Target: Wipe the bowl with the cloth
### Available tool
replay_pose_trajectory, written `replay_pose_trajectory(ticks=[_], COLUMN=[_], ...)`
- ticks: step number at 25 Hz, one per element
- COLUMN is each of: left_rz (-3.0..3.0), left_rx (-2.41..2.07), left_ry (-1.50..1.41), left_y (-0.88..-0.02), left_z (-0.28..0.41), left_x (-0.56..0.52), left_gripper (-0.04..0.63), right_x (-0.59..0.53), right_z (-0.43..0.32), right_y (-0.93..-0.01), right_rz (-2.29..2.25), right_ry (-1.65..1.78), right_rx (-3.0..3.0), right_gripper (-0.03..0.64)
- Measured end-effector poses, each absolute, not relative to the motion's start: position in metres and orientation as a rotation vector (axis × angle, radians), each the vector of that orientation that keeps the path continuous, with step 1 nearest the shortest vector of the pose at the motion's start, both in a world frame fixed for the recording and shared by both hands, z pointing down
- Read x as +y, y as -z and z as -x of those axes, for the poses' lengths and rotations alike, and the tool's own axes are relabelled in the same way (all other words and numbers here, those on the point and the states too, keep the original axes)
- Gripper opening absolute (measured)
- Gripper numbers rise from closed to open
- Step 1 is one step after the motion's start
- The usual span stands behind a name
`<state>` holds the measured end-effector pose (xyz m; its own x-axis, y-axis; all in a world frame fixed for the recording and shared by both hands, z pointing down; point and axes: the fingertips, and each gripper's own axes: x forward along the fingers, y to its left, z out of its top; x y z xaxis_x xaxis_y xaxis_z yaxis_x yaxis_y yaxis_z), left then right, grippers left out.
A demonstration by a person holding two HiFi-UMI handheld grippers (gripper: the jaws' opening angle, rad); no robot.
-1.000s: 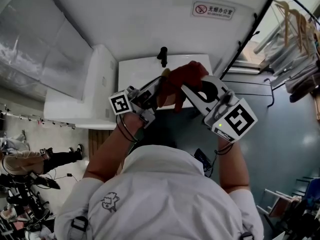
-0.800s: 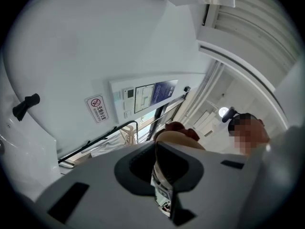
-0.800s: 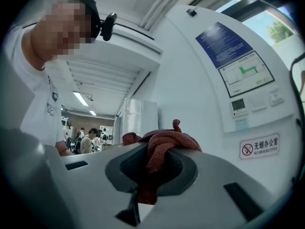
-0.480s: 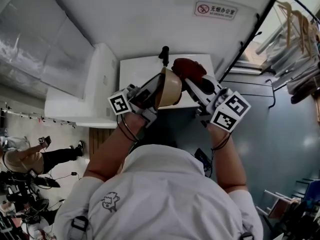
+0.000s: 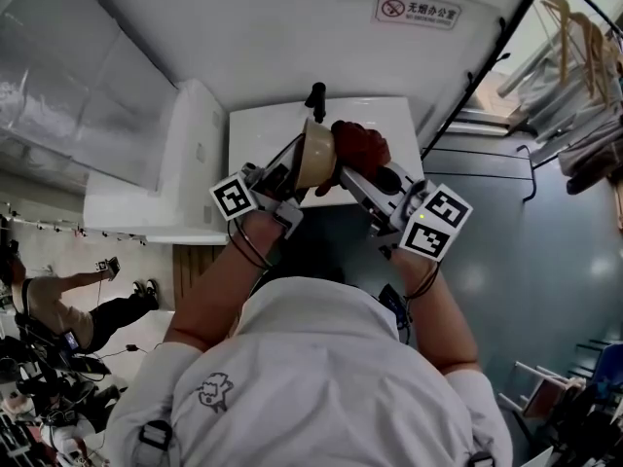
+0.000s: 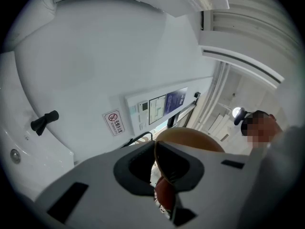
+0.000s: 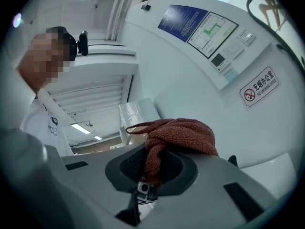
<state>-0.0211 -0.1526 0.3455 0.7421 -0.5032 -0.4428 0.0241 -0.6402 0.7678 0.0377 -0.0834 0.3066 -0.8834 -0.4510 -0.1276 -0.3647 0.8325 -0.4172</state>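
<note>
I hold a tan bowl [image 5: 317, 154] on its side above the white table's near edge, its rim pinched between the jaws of my left gripper [image 5: 296, 166]. Those jaws are opening slightly, with the rim still between them. In the left gripper view the bowl [image 6: 190, 138] bulges beyond the left gripper [image 6: 155, 149]. My right gripper [image 5: 348, 169] is shut on a rust-red cloth [image 5: 361, 145], which presses against the bowl's right side. The cloth [image 7: 180, 133] bunches over the right gripper [image 7: 153, 168] in the right gripper view.
The white table [image 5: 261, 134] stands against a white wall, with a black knob [image 5: 316, 99] at its far edge. A no-smoking sign [image 5: 417, 13] hangs on the wall. A black rack with hangers [image 5: 569, 42] stands at the right. Grey floor lies below.
Both grippers moved away from me toward the table. The cloth, which covered the bowl, shifted to its right side, so the tan outside now shows. The right gripper drew closer to the left.
</note>
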Motion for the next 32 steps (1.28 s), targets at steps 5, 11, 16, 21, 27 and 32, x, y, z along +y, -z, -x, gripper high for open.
replay_pose_trajectory(ticks=[5,11,16,21,27,32], left_rz=[-2.132,-2.132,-2.198,-2.287,-2.316,-2.361], left_rx=[-0.43,-0.553,-0.658,-0.791,-0.906,-0.927], left_ry=[0.771,0.717,0.586,0.385,0.154,0.012], left_y=[-0.366,-0.389,-0.408,-0.427,-0.467,-0.481], left_z=[0.029,0.069,0.09,0.101,0.124,0.136], left_x=[-0.165,-0.171,-0.169,-0.185,-0.205,-0.224], left_gripper=[0.031,0.023,0.023,0.023,0.023,0.023], right_x=[-0.079,-0.087,-0.099,-0.124,-0.155,-0.174], right_z=[-0.034,-0.048,-0.054,-0.055,-0.041,-0.031], right_y=[-0.323,-0.346,-0.364,-0.387,-0.425,-0.449], right_rz=[0.573,0.651,0.708,0.768,0.842,0.933], right_ry=[0.631,0.689,0.744,0.804,0.883,0.915], right_rx=[2.829,2.831,2.823,2.813,2.795,2.816], right_gripper=[0.051,0.051,0.051,0.051,0.051,0.051])
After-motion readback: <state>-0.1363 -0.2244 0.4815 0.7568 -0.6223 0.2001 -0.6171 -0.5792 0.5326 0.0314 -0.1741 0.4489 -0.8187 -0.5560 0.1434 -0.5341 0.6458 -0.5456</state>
